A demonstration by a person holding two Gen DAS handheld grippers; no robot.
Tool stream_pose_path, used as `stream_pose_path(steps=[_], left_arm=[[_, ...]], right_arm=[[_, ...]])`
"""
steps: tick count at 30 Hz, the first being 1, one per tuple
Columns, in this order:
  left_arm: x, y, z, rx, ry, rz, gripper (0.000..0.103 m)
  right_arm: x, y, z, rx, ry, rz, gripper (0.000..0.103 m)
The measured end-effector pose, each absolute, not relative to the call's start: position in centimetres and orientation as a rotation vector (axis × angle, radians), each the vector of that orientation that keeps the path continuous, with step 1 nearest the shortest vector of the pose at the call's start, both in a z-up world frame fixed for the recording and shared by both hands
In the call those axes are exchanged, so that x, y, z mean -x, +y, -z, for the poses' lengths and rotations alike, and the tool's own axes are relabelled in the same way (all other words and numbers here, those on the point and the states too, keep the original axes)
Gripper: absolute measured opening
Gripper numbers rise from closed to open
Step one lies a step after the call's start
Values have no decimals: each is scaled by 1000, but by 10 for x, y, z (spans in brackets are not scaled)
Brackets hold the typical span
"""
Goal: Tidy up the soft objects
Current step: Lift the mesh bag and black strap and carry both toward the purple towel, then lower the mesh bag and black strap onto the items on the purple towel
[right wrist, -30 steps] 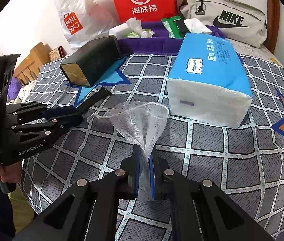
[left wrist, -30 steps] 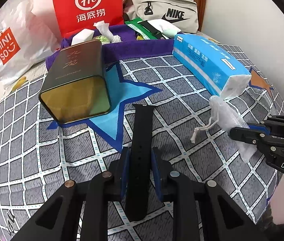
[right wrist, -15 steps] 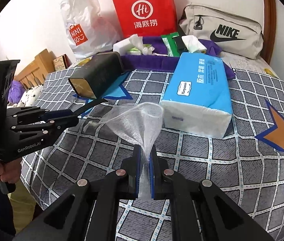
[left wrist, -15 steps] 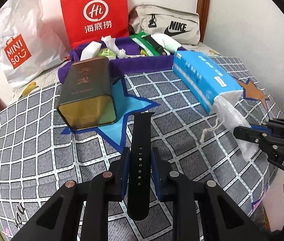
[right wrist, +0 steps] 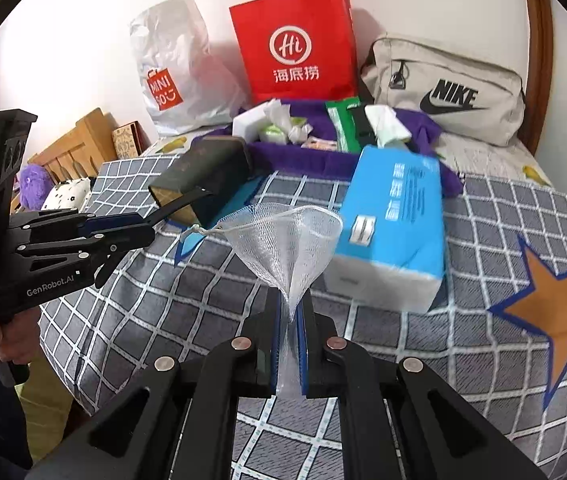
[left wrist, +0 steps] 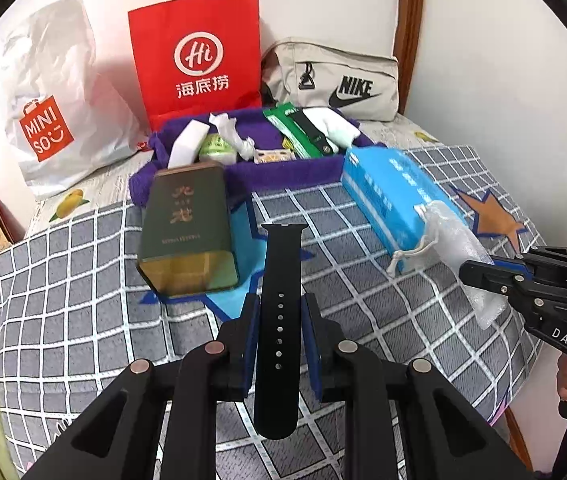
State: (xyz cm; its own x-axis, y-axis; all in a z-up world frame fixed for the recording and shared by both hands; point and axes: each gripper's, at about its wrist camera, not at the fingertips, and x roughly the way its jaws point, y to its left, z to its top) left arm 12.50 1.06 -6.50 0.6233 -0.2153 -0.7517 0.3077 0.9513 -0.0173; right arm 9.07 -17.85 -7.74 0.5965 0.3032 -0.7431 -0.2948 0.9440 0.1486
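My left gripper [left wrist: 279,312] is shut on a black watch strap [left wrist: 281,280], which sticks up and forward above the checked bed cover [left wrist: 83,300]. My right gripper [right wrist: 291,312] is shut on a white mesh drawstring pouch [right wrist: 283,236], whose mouth flares open above the jaws. Each gripper shows in the other's view: the right gripper [left wrist: 479,276] with the mesh pouch [left wrist: 455,240], and the left gripper [right wrist: 139,232] with the watch strap [right wrist: 175,204]. A purple fabric tray [left wrist: 283,172] at the back holds several small items.
A dark green tin [left wrist: 187,236] lies left of centre, a blue tissue pack [left wrist: 387,196] lies right. Behind the tray stand a red paper bag [left wrist: 199,52], a white Miniso bag [left wrist: 51,100] and a beige Nike bag [left wrist: 335,80]. A person's hand [right wrist: 3,336] grips the left handle.
Both grippers have risen from the bed, carrying the strap and the mesh pouch clear of the cover. The bed and the things on it look smaller and farther below.
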Motion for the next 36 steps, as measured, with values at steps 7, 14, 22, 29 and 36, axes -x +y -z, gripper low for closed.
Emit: stream_pose_path(steps=[7, 14, 22, 29, 36], left_arm=[[-141, 11, 52, -104, 838, 287, 20], [-168, 12, 44, -90, 842, 255, 20], [-201, 12, 33, -79, 832, 241, 20], [-234, 15, 27, -61, 820, 230, 20], [-275, 19, 16, -52, 797, 210, 20]], right_arm=[[-109, -187, 61, 3, 847, -328, 8], [-136, -198, 50, -4, 832, -318, 8], [-175, -212, 34, -24, 809, -295, 8], [-210, -212, 28, -23, 804, -290, 8], [-252, -204, 15, -14, 781, -297, 8]])
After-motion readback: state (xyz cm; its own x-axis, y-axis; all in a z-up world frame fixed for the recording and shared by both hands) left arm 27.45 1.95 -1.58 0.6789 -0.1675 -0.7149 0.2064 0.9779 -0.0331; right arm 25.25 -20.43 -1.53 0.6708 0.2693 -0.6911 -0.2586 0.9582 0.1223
